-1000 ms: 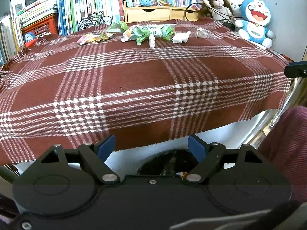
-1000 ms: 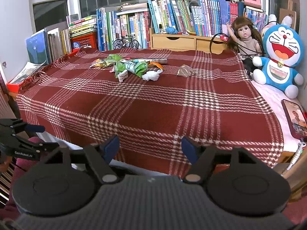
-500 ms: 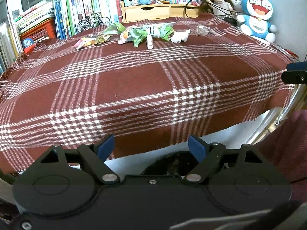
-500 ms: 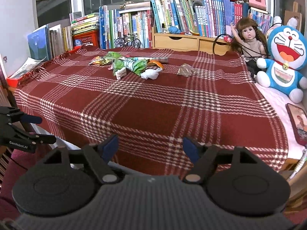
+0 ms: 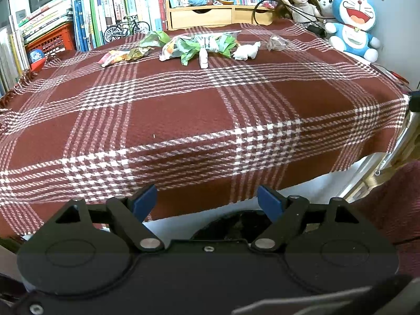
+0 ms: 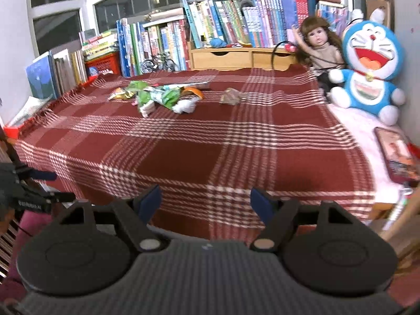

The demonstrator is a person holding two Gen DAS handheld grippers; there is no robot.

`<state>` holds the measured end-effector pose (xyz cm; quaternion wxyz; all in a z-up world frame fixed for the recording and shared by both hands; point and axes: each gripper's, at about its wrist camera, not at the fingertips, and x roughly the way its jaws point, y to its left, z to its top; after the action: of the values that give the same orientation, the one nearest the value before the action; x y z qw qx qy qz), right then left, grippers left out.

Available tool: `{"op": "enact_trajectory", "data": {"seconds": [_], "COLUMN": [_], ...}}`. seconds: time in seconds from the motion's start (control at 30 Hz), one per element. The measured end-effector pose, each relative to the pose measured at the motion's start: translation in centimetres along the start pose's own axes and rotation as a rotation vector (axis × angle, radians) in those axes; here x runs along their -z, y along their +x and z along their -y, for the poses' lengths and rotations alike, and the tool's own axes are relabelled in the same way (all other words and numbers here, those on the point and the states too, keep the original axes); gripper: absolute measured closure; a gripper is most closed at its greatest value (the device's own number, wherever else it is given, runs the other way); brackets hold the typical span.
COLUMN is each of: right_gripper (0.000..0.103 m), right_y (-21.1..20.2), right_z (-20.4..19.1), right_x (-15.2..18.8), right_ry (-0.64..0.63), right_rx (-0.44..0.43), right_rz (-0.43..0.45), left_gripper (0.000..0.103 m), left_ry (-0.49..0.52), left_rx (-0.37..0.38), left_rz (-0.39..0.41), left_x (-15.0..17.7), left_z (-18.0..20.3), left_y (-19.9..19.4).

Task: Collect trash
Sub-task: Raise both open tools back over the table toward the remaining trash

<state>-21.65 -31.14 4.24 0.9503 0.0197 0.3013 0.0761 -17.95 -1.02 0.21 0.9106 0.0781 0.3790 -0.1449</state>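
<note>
Both grippers released at the near edge, trash lined up at the far side.

My left gripper [image 5: 207, 199] has its jaws spread with nothing between them, and my right gripper [image 6: 206, 200] is the same, both poised over the near edge of the red plaid cloth [image 5: 183, 120] on the worktop. Well apart from both, along the far side, lies the trash: a yellow-orange crumpled wrapper [image 5: 123, 55] on the left, green-and-white crinkled wrappers [image 5: 199, 46] bunched in the middle, a small white carton [image 5: 203, 59] just in front of them, a white wad of tissue [image 5: 246, 52], and a clear crumpled wrapper [image 5: 277, 42] furthest right. Beyond stand books [image 6: 210, 26], a doll [image 6: 319, 44] and a blue plush toy [image 6: 367, 68].
</note>
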Motion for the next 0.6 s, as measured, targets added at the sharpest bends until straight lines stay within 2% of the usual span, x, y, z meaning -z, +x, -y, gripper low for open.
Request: {"op": "enact_trajectory", "data": {"seconds": [0.13, 0.37, 0.6], "right_gripper": [0.019, 0.016, 0.016], "right_y": [-2.6, -6.3, -6.3], "right_z": [0.2, 0.0, -1.8], "right_x": [1.0, 2.2, 2.5], "right_ry": [-0.056, -0.118, -0.162], "right_rx": [0.031, 0.086, 0.081], "right_rz": [-0.054, -0.088, -0.095], "left_gripper": [0.021, 0.021, 0.021], "left_ry": [0.019, 0.005, 0.008], "left_rx": [0.010, 0.017, 0.027], "left_rz": [0.003, 0.015, 0.027], "left_x": [0.1, 0.6, 1.2], "left_z": [0.2, 0.1, 0.1], "left_y": [0.1, 0.0, -0.5]}}
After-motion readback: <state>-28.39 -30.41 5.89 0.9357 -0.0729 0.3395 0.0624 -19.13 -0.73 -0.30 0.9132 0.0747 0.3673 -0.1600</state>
